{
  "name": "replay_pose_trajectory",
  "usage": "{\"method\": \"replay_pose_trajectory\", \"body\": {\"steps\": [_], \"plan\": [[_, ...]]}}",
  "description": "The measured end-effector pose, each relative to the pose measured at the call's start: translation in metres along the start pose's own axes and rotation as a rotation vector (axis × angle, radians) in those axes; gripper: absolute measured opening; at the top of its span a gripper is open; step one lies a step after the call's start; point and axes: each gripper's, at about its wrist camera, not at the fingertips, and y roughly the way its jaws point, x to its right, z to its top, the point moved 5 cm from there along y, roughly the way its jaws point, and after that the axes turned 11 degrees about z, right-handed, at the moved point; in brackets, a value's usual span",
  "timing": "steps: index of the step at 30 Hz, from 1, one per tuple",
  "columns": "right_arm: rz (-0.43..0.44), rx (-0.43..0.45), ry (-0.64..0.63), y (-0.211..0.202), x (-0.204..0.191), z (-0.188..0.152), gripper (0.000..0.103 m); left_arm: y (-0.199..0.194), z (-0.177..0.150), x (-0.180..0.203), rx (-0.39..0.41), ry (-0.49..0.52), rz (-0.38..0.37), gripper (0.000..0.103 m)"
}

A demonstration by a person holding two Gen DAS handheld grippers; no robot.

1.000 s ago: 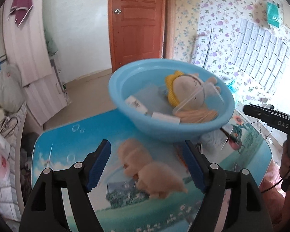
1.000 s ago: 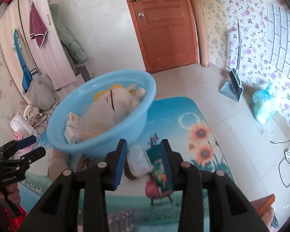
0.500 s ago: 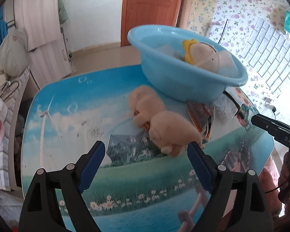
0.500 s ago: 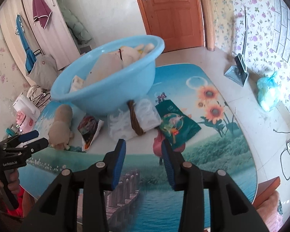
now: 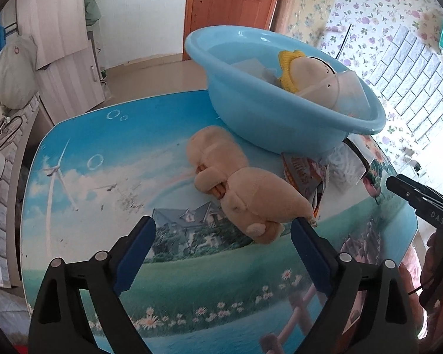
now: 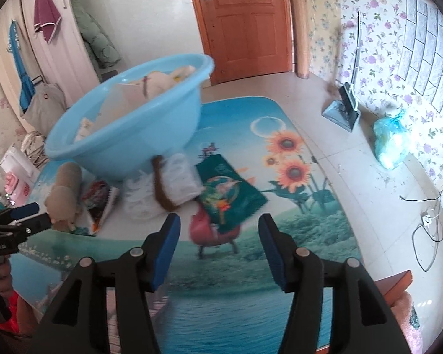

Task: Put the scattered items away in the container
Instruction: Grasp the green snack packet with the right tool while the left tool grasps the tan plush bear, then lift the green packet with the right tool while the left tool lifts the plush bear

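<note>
Both my tongs are empty right now. The left gripper (image 5: pixel 223 237) has its jaws spread wide, and the tan plush toy (image 5: pixel 245 191) is lying on the table (image 5: pixel 82 194) just ahead of them, its near end about level with the blue pads (image 5: pixel 138 250) and nearly touching the right-hand one. Past the toy sits the blue basin (image 5: pixel 268 118), tilted because it's propped on some of the clutter, with a doll in a yellow hat (image 5: pixel 307 70) and some clear packaging already inside. The right gripper (image 6: pixel 218 239) is also spread open and holding nothing. Straight ahead of it there's a green packet (image 6: pixel 230 197) lying on top of something red (image 6: pixel 212 233) (can't tell what that is, it's blurry), and a bit further out to the left a white bundle with a brown band (image 6: pixel 168 185) tucked against the basin's underside. A snack bag (image 6: pixel 99 200) sits left of that bundle, between it and the plush toy. Each gripper shows up at the edge of the other camera's view.
</note>
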Motion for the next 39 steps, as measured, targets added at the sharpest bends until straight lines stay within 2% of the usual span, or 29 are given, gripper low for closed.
{"method": "replay_pose_trajectory", "body": {"steps": [9,15,19,21,23,24,26,28,31,39], "plan": [[-0.001,-0.029,-0.094,0.019,0.004,0.01,0.069,0.008,0.014,0.02,-0.013,0.02,-0.032,0.095],[0.013,-0.083,-0.151,0.042,0.006,0.014,0.069,0.018,0.022,0.03,-0.028,0.029,-0.039,0.095],[-0.007,-0.078,-0.189,0.046,0.008,0.014,0.069,0.023,0.023,0.034,-0.028,0.056,-0.026,0.096],[0.0,-0.072,-0.191,0.045,0.009,0.013,0.068,0.028,0.021,0.035,-0.035,0.061,-0.028,0.098],[-0.005,-0.069,-0.204,0.043,0.008,0.012,0.055,0.036,0.019,0.036,-0.056,0.06,-0.022,0.098],[-0.001,-0.072,-0.207,0.043,0.008,0.011,0.054,0.039,0.018,0.036,-0.06,0.059,-0.018,0.099],[0.007,-0.075,-0.203,0.041,0.007,0.009,0.053,0.04,0.018,0.038,-0.033,0.078,0.0,0.1],[0.019,-0.074,-0.196,0.037,0.006,0.007,0.045,0.039,0.019,0.04,-0.019,0.1,-0.004,0.099],[0.032,-0.08,-0.187,0.032,0.003,0.001,0.045,0.033,0.018,0.043,0.007,0.121,-0.043,0.082],[0.041,-0.098,-0.165,0.016,-0.008,-0.016,0.045,0.011,0.006,0.039,0.039,0.136,-0.064,0.08]]}}
